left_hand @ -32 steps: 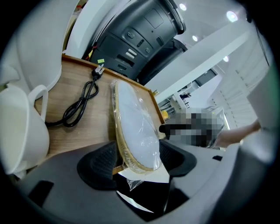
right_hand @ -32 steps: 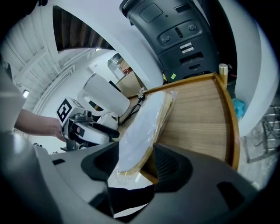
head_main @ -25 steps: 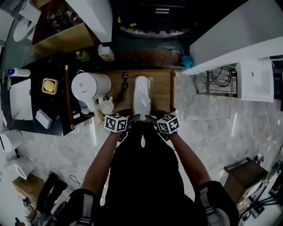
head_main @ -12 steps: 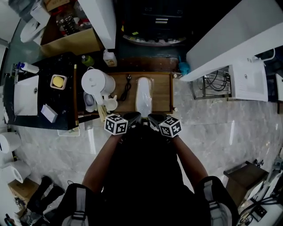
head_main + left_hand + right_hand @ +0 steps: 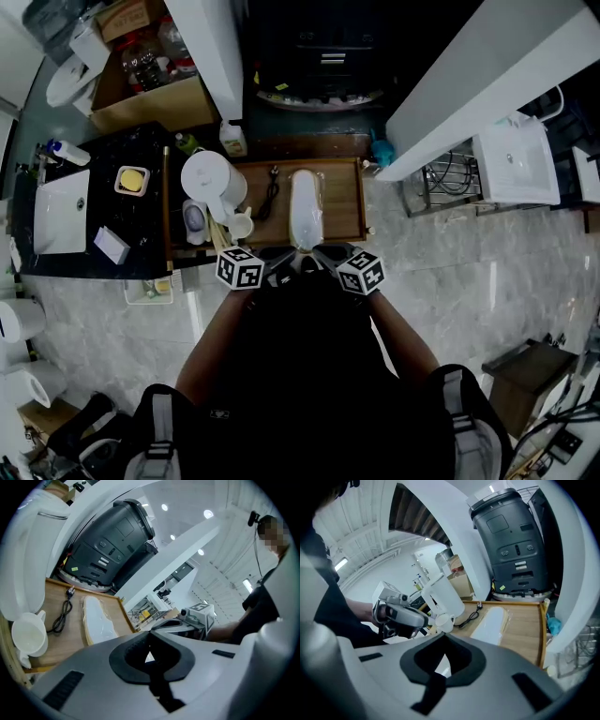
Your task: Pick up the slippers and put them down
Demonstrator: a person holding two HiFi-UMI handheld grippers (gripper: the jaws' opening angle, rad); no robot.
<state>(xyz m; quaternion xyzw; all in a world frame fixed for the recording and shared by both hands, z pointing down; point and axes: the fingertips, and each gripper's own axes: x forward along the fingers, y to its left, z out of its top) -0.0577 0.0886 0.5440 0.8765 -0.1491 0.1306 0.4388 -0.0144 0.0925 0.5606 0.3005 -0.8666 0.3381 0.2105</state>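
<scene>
We have not yet picked up: left gripper and right gripper closed, empty; next, open onto the white plastic-wrapped slippers at frame centre.

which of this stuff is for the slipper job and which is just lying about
Job: wrapped white slippers on the wooden tray; left gripper and right gripper, both shut, empty.
Lying about: white kettle, cup, black power cord, soap dish.
</scene>
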